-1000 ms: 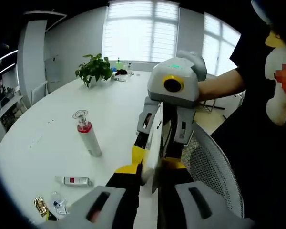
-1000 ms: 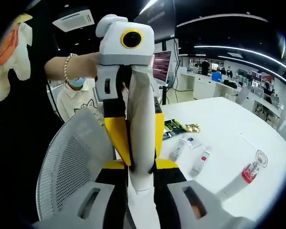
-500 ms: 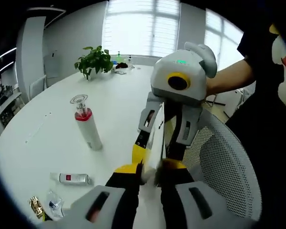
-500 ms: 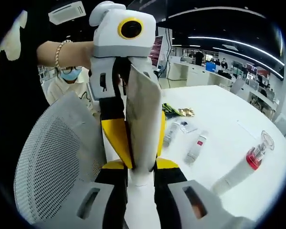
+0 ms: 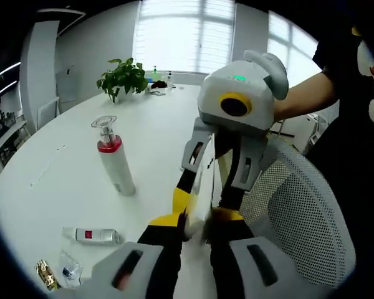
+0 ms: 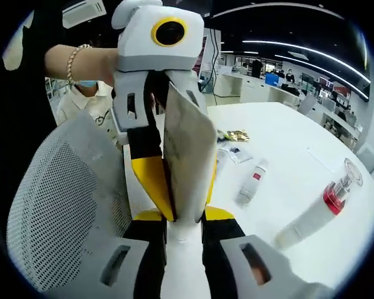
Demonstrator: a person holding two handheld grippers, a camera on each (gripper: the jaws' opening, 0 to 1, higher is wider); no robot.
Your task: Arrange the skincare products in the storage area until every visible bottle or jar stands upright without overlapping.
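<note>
Flat white tube (image 6: 188, 159) pinched between both tongs, left (image 5: 196, 221) and right (image 6: 182, 225).

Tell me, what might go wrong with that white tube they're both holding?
1. The white tube is pinched in the fingers of both the left gripper and right gripper, near the mesh chair at the edge of the table; a slip could drop it off the table.
2. Setting it down carelessly might topple the upright bottle.

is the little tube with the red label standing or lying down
Lying down: the tube rests flat on the table, unlike the upright bottle nearby.
</note>
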